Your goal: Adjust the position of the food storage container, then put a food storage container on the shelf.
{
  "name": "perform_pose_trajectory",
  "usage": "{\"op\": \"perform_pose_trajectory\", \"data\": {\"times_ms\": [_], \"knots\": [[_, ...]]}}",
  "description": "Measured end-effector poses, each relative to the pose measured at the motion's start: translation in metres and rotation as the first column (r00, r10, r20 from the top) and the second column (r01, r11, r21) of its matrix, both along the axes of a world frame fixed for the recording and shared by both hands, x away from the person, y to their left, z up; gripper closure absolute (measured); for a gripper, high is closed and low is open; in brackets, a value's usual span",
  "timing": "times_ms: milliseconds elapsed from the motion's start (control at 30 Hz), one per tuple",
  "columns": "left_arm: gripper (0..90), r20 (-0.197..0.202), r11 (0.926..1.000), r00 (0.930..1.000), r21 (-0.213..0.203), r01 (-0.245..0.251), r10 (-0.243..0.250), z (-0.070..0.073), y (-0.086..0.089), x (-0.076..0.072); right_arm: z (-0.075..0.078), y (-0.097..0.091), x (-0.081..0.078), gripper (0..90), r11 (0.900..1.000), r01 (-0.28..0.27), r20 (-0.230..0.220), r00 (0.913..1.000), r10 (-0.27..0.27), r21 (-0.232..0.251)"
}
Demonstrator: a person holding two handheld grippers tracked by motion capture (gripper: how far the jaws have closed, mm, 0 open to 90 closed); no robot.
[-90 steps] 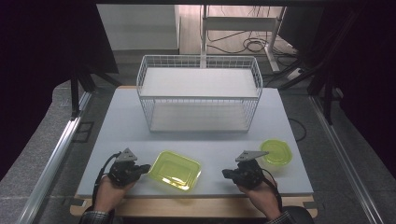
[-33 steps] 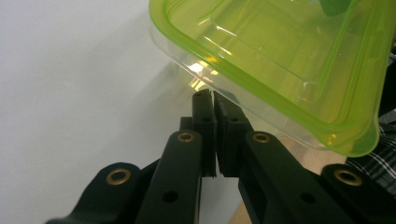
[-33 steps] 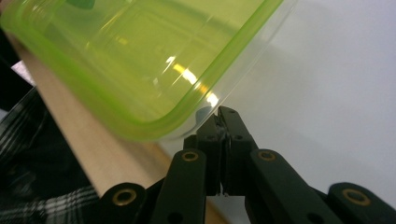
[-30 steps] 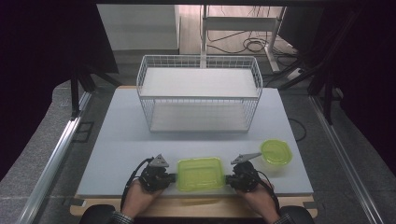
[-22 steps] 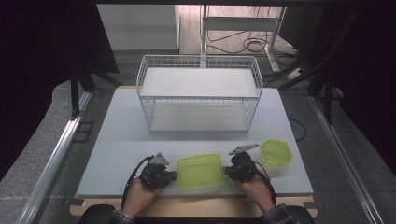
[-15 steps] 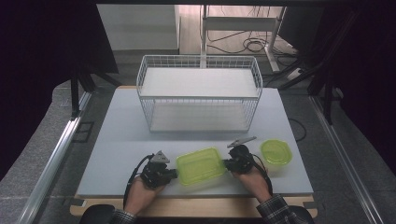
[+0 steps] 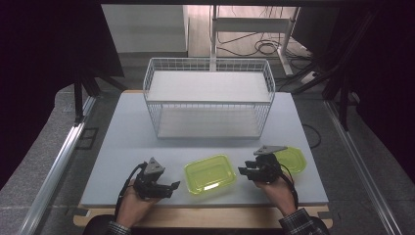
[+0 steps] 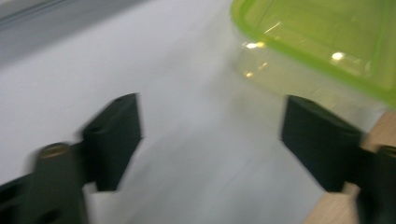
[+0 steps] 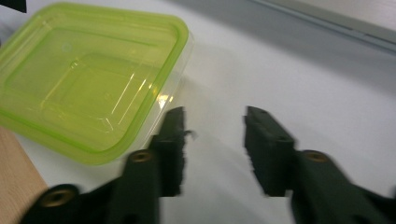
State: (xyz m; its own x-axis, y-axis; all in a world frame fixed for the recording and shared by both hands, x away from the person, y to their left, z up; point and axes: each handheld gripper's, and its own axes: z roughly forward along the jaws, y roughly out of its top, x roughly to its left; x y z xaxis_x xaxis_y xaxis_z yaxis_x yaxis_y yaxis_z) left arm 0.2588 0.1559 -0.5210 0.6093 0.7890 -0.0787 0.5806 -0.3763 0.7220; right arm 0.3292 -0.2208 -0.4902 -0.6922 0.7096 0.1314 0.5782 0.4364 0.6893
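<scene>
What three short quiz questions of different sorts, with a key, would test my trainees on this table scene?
1. True or false: the rectangular box lies between the left gripper and the right gripper.
2. Which stands behind the box: A a wire basket, B a kettle?
3. Fill in: beside the right gripper lies a round green ____.

Key: 1 true. 2 A. 3 lid. Both grippers' jaws have just been opening, nothing between them.

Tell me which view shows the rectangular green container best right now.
The high view: the whole rectangular green container lies on the table, apart from both grippers. The right gripper view shows most of it, blurred, beside the jaws; the left gripper view shows one corner.
</scene>
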Motion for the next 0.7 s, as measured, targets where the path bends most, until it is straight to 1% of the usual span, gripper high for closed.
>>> {"op": "perform_pose_trajectory", "data": {"times_ms": [33, 67, 100, 200, 267, 367, 433, 500, 600, 667, 700], "knots": [[10.1, 0.01, 0.9999, 0.9999, 0.011, -0.004, 0.004, 0.0, 0.002, -0.001, 0.0, -0.002, -0.001, 42.8, 0.9999, 0.013, 0.01, 0.9999, -0.013, 0.006], [5.9, 0.011, 0.9999, 0.9999, 0.013, -0.004, 0.004, -0.001, 0.004, -0.001, 0.0, -0.002, -0.001, 38.0, 0.9998, 0.013, 0.012, 0.9998, -0.014, 0.012], [4.1, 0.011, 0.9999, 0.9999, 0.013, -0.001, 0.001, -0.002, 0.005, -0.002, 0.0, -0.002, -0.002, 33.5, 0.9998, 0.012, 0.012, 0.9999, -0.012, 0.018], [1.7, 0.022, 0.9997, 0.9997, 0.023, 0.009, -0.009, -0.005, 0.006, -0.002, -0.001, -0.001, -0.003, 25.0, 0.9995, -0.002, 0.014, 0.9999, 0.001, 0.031], [1.2, 0.03, 0.9997, 0.9993, 0.014, 0.023, -0.023, -0.006, 0.006, -0.002, -0.001, 0.0, -0.003, 19.8, 0.9983, -0.006, 0.007, 1.0, 0.005, 0.057], [1.2, 0.055, 0.9993, 0.9978, 0.007, 0.037, -0.037, -0.005, 0.006, -0.003, 0.0, 0.001, -0.002, 13.8, 0.9955, -0.012, 0.005, 0.9999, 0.012, 0.094], [1.1, 0.072, 0.9992, 0.9966, 0.006, 0.039, -0.04, -0.005, 0.007, -0.003, 0.0, 0.002, -0.002, 10.8, 0.9944, -0.015, 0.004, 0.9999, 0.014, 0.105], [1.1, 0.084, 0.9994, 0.9959, 0.007, 0.035, -0.036, -0.005, 0.008, -0.003, 0.0, 0.003, -0.002, 8.9, 0.9944, -0.009, -0.003, 1.0, 0.009, 0.105], [1.2, 0.087, 0.9996, 0.9958, 0.009, 0.028, -0.029, -0.005, 0.009, -0.002, 0.0, 0.006, 0.0, 8.9, 0.9931, -0.013, -0.016, 0.9998, 0.015, 0.117], [1.3, 0.088, 0.9995, 0.9957, 0.014, 0.028, -0.029, -0.005, 0.009, -0.002, 0.002, 0.009, 0.002, 7.3, 0.9914, -0.029, -0.032, 0.9989, 0.033, 0.128], [1.4, 0.086, 0.9994, 0.9958, 0.017, 0.029, -0.031, -0.006, 0.008, -0.002, 0.003, 0.011, 0.002, 6.9, 0.9899, -0.028, -0.046, 0.9983, 0.035, 0.139]]}}
